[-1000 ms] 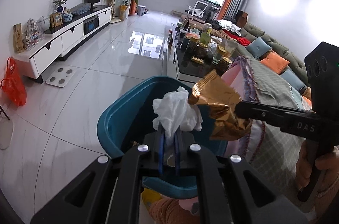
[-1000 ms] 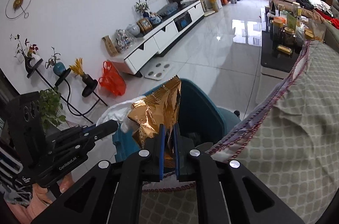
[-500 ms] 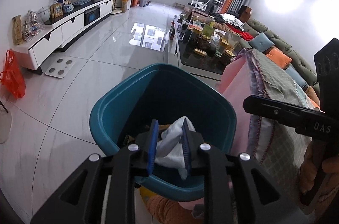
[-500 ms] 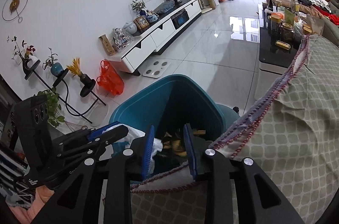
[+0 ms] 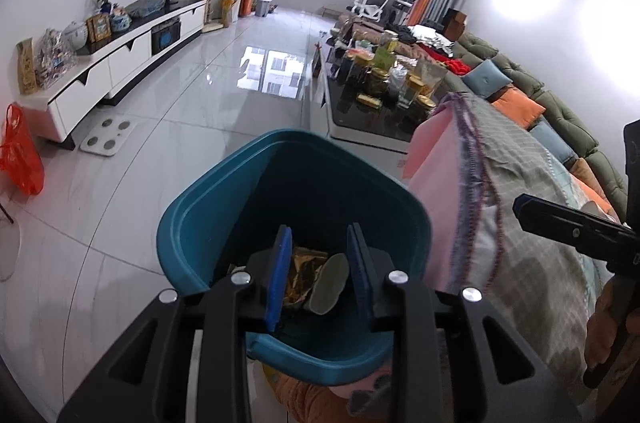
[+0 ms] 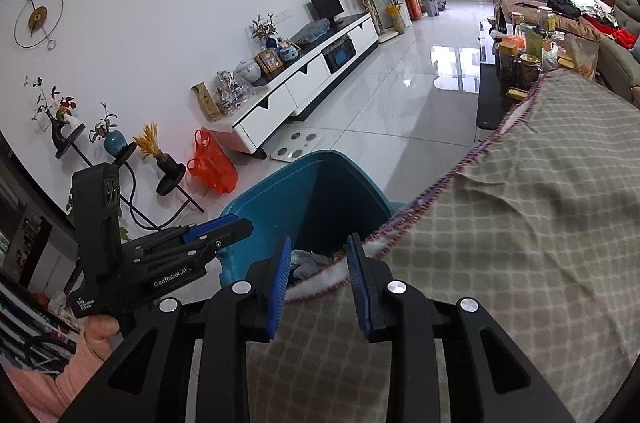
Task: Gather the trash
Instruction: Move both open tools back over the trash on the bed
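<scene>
Both jaws just opened, nothing gripped; gold wrapper [image 5: 303,265] lies in bin [image 5: 208,219]. Lift your grippers straight up, clear of rim.

Home living room: sofa [image 5: 560,103], TV cabinet [image 5: 120,63].

Gold wrapper [image 5: 303,273] inside teal bin [image 5: 208,223]

Tissue [image 6: 306,260] and gold wrapper [image 5: 304,273] dropped into bin [image 5: 208,207]; jaws opened
</scene>
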`<state>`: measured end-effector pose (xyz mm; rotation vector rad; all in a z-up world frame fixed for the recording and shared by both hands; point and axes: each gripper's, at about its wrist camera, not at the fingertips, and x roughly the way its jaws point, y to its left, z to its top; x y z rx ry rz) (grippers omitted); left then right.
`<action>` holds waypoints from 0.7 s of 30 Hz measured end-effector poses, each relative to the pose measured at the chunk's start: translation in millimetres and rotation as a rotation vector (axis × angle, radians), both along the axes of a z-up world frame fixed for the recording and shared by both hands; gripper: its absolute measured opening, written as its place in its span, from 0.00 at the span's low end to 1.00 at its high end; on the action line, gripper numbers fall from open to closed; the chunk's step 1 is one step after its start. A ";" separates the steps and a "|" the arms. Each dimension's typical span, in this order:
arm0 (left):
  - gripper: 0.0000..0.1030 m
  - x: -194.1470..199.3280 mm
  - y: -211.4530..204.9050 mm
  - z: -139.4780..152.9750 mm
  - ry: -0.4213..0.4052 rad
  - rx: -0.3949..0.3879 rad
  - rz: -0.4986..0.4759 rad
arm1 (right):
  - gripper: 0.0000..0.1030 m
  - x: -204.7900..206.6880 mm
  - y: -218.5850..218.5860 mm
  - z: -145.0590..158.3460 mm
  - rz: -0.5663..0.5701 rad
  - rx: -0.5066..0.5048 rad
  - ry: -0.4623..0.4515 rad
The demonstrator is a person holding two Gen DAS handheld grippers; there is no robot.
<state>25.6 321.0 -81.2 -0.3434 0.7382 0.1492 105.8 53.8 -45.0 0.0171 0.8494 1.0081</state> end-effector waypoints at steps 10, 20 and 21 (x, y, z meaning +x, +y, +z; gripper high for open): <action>0.37 -12.4 -68.2 35.0 -0.125 0.047 -0.202 | 0.42 -21.7 -75.6 27.7 -0.092 0.054 -0.100; 0.37 -1.2 -170.6 46.3 -0.166 0.042 -0.484 | 0.42 -31.3 -174.7 35.4 -0.294 0.049 -0.135; 0.37 0.1 -179.1 45.5 -0.166 0.040 -0.505 | 0.42 -32.3 -186.7 35.4 -0.323 0.049 -0.137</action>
